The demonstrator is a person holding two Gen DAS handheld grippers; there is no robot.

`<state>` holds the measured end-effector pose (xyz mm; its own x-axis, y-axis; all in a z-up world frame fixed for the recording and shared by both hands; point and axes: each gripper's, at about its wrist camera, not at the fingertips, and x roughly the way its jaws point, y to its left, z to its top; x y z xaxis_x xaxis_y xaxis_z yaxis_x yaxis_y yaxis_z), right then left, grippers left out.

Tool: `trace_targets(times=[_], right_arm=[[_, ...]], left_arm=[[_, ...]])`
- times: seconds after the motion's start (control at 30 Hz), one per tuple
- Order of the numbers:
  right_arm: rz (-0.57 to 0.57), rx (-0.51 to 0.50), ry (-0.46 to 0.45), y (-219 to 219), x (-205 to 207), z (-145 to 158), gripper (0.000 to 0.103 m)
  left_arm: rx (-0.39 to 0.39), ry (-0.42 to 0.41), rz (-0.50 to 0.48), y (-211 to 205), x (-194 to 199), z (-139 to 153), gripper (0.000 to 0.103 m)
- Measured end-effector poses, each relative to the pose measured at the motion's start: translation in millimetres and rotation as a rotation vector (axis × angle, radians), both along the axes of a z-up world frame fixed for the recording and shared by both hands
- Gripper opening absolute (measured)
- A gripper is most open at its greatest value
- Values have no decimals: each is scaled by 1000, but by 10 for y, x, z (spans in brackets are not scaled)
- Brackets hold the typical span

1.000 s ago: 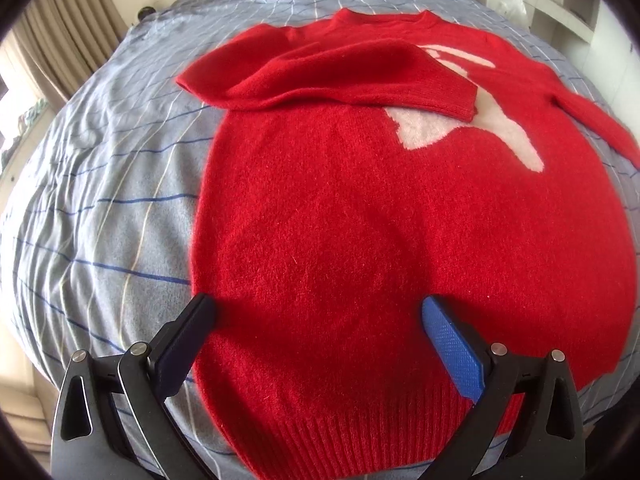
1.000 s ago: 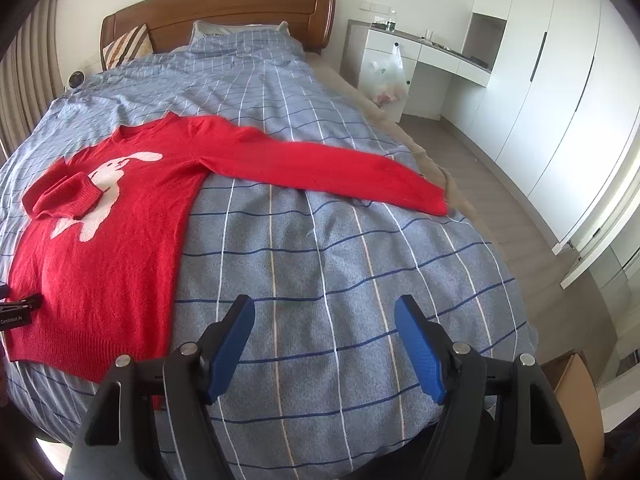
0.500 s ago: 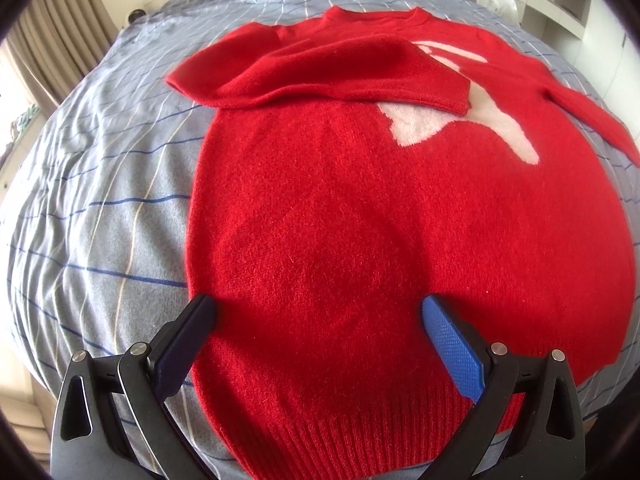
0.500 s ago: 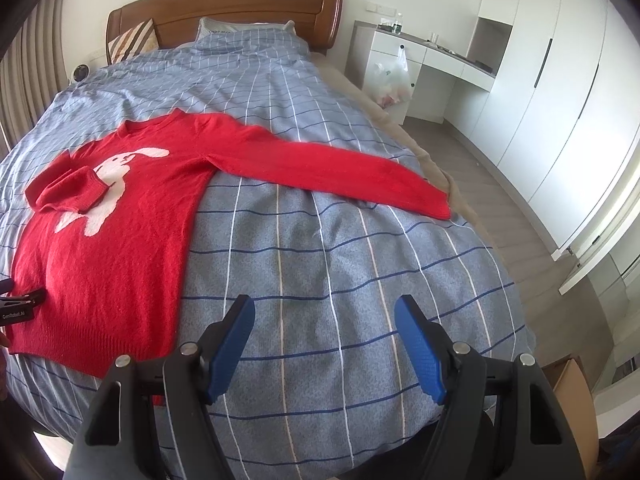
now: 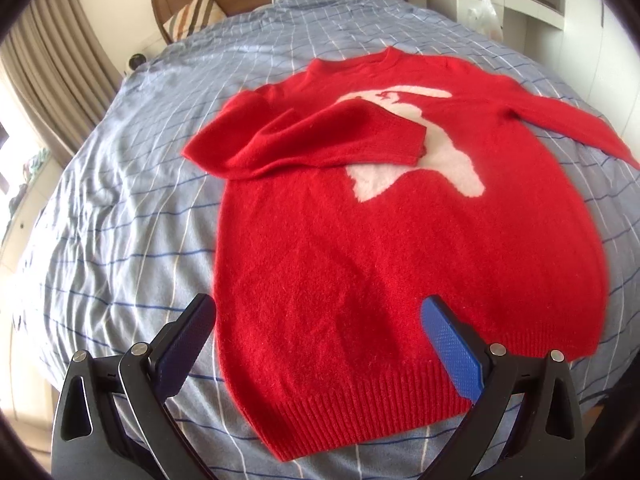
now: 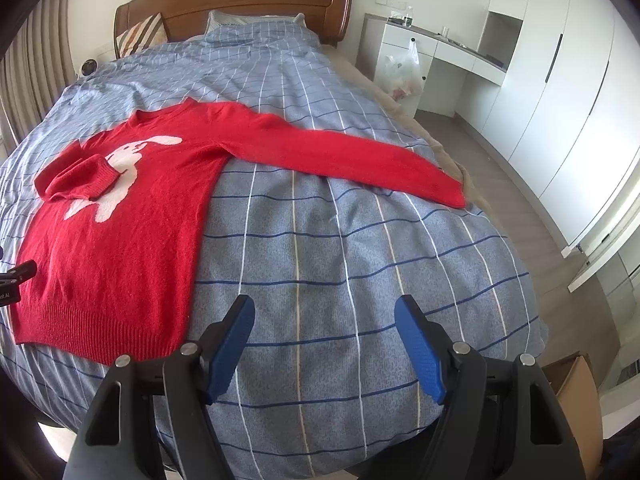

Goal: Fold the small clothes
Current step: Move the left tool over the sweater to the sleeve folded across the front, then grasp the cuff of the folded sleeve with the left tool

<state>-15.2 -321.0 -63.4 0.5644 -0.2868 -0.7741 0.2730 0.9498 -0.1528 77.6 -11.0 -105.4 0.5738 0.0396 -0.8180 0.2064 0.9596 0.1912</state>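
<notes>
A red sweater (image 5: 360,248) with a white rabbit figure lies flat on the bed, hem towards me. Its left sleeve (image 5: 304,140) is folded across the chest. Its right sleeve (image 6: 352,152) lies stretched out straight towards the bed's right edge. My left gripper (image 5: 316,320) is open and empty, above the lower part of the sweater near the hem. My right gripper (image 6: 324,312) is open and empty, over bare bedcover to the right of the sweater (image 6: 120,216). The left gripper's tip (image 6: 16,276) shows at the left edge of the right wrist view.
The bed has a blue checked cover (image 6: 320,240), a wooden headboard (image 6: 240,0) and pillows (image 6: 140,36). White desk (image 6: 440,52) and wardrobes (image 6: 560,80) stand to the right. A cardboard box (image 6: 576,380) sits on the floor. Curtains (image 5: 52,60) hang at left.
My left gripper has pulled back and tilted up, so the whole sweater and the headboard now show. My right gripper has moved slightly. Both stay open.
</notes>
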Motion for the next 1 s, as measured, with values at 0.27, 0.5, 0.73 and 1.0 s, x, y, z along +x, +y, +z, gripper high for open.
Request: trace_targets(times=[0.27,0.5,0.73,1.0], right_arm=[[25,12,3,60,5,-10,72],[27,18,3,38,-27,-33,72],[16,73,16,27,-40,-125,72],[31,91,25,58,-116,-196,72]], left_arm=[[20,-17,-23,-88,5,118,103],[159,-117,-279,-272,442,403,102],[280,-5,-591,-947,832,28,90],[108,227,-499,-974,1344,-351,25]])
